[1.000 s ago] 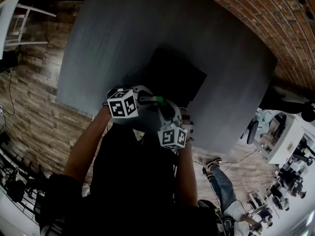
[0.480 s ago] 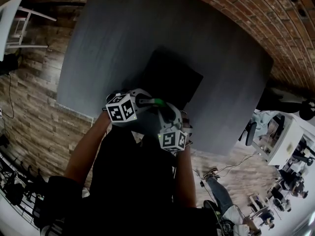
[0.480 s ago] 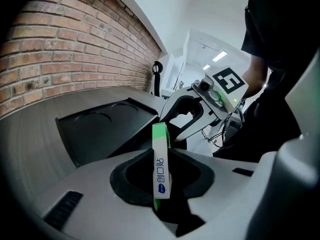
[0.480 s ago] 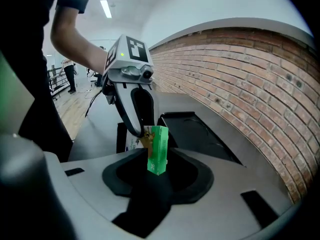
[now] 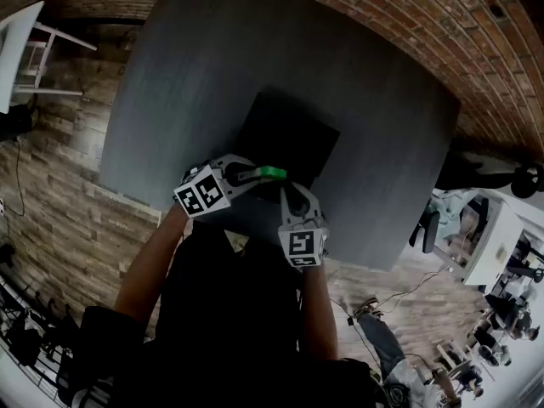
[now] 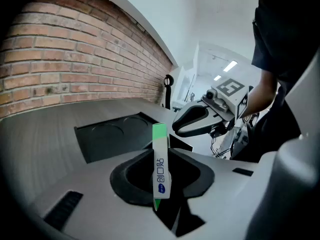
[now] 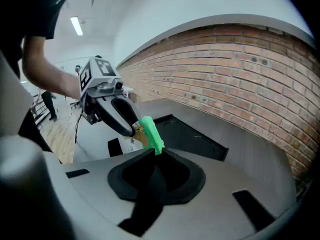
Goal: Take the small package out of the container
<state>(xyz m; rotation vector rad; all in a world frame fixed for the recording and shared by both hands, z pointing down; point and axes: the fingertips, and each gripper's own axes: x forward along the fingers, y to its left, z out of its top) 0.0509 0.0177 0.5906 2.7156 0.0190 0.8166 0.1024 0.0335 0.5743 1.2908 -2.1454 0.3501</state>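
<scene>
Small package hung over the container's near edge, clamped in the left tongs; the right tongs, just closing, pinched its green end.

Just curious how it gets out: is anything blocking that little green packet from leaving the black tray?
Nothing visible does. The small package is already up clear of the black container, held in the jaws of the left gripper. The jaws of the right gripper have just been closing on its green end.
</scene>
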